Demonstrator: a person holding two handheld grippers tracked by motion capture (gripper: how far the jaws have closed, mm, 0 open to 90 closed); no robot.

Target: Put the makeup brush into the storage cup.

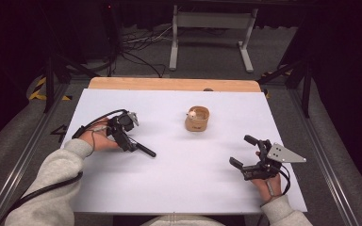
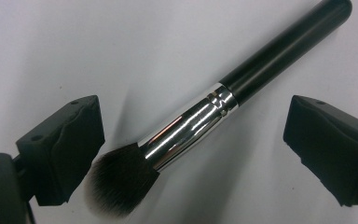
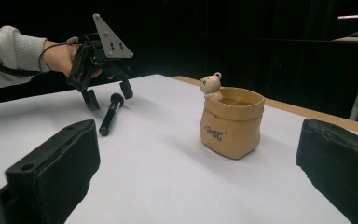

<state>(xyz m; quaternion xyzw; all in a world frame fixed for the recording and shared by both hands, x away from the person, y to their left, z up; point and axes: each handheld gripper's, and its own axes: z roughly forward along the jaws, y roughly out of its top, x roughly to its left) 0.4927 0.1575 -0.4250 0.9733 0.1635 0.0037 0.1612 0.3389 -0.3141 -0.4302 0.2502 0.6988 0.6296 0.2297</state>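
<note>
1. Left gripper (image 1: pixel 131 136) hovers over the makeup brush (image 2: pixel 205 112), its jaws spread wide on either side and touching nothing; from the right gripper view it (image 3: pixel 106 95) hangs just above the brush (image 3: pixel 110 113).
2. Brush lies flat on the white desk (image 1: pixel 179 179), on the person's left half, well apart from the tan pouch-shaped cup (image 1: pixel 197 118) with the little bear on its rim.
3. Looks light, this one: a slim black handle, a shiny metal ferrule (image 2: pixel 186 128), a soft dark bristle head (image 2: pixel 119 184).
4. Handle and ferrule should be stiff, but both are round and glossy, so I'd expect them to roll or slip under a loose pinch.
5. Bristles will squash and give no hold, so they're best left alone.
6. Best bet is across the ferrule or the handle just beyond it, near the balance point, jaws square to the shaft.
7. Right gripper (image 1: pixel 248 157) rests over the near right of the desk, jaws parted and empty, facing the cup (image 3: pixel 232 122).
</note>
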